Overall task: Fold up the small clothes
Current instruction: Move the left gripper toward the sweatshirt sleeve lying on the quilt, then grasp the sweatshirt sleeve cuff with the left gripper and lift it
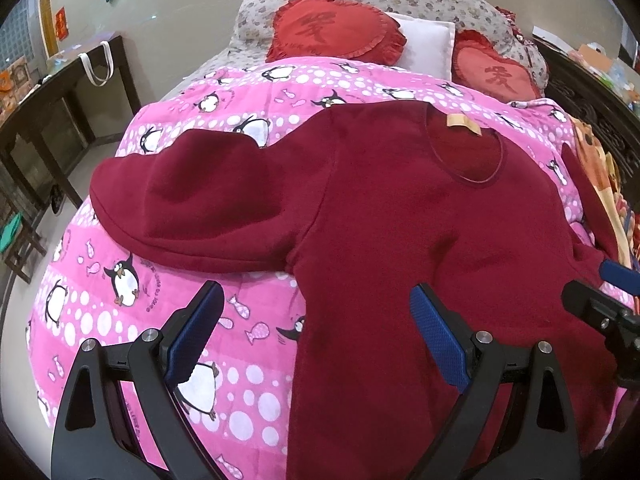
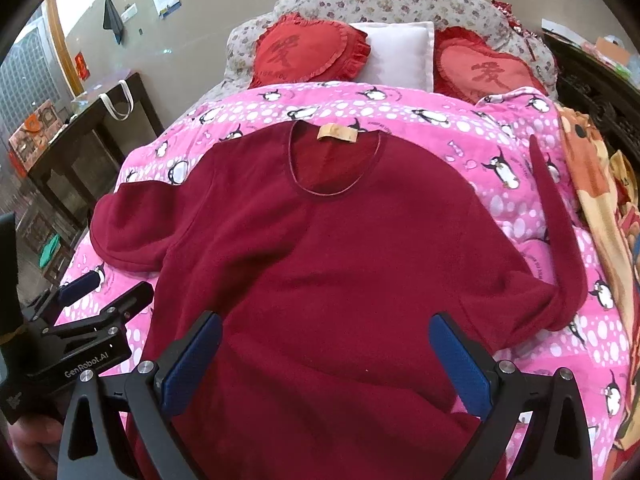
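A dark red long-sleeved top [image 1: 400, 216] lies spread flat on the pink penguin quilt [image 1: 132, 320], neckline and tan label away from me. Its left sleeve [image 1: 192, 204] lies out to the left; its right sleeve [image 2: 556, 232] runs along the right side. My left gripper [image 1: 316, 332] is open and empty, hovering over the top's lower left edge. My right gripper [image 2: 326, 360] is open and empty above the top's lower middle [image 2: 320, 280]. The left gripper also shows in the right wrist view [image 2: 104, 292], and the right gripper in the left wrist view [image 1: 600, 284].
Two red heart cushions [image 2: 304, 52] and a white pillow [image 2: 400, 56] lie at the head of the bed. A dark wooden side table [image 1: 60, 120] stands left of the bed. A patterned orange blanket [image 2: 596, 184] lies along the bed's right edge.
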### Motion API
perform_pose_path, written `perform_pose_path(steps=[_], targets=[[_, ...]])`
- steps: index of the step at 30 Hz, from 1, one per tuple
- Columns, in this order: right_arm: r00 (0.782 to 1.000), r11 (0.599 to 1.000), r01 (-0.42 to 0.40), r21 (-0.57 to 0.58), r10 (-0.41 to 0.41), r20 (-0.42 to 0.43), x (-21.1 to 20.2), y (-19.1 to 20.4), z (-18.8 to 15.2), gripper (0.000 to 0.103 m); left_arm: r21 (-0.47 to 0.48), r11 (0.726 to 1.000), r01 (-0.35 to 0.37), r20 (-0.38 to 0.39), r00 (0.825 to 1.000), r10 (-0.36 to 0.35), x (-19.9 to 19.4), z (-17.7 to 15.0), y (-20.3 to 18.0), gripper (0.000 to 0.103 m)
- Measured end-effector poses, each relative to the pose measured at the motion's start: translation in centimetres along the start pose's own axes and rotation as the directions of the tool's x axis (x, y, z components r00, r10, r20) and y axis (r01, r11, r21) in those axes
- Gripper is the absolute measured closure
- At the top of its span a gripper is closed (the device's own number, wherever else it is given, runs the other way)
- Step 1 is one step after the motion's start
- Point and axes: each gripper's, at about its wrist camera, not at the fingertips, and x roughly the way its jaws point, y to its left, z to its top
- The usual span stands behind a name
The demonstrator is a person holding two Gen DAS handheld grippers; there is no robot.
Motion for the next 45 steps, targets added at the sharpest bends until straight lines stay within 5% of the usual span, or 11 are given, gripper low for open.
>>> perform_pose_path(steps=[27,32,42,45], targets=[[0.998,0.999,0.002,-0.045,-0.005,-0.062,5.6,2.0,1.4,0.001,-0.12,0.993,-0.015,-0.013,1.0,0.013,2.3,1.5,5.8,0.009],[0.998,0.999,-0.006,-0.037,0.004,-0.07,6.3,2.0,1.7,0.001,-0.235,0.972,0.012,0.024,1.0,-0.006,1.7,2.5,10.7,0.009],[0.995,0.998,-0.043,-0.037,0.04,-0.087,7.0,2.9,2.0,0.001,-0.479,0.874,-0.077,-0.001,0.996,0.087,4.5,3.9,22.4,0.009],[0.995,0.998,-0.048,-0.043,0.043,-0.092,7.3,3.2,2.2,0.001,-0.488,0.865,-0.117,-0.021,0.992,0.122,5.0,3.9,23.6,0.009]])
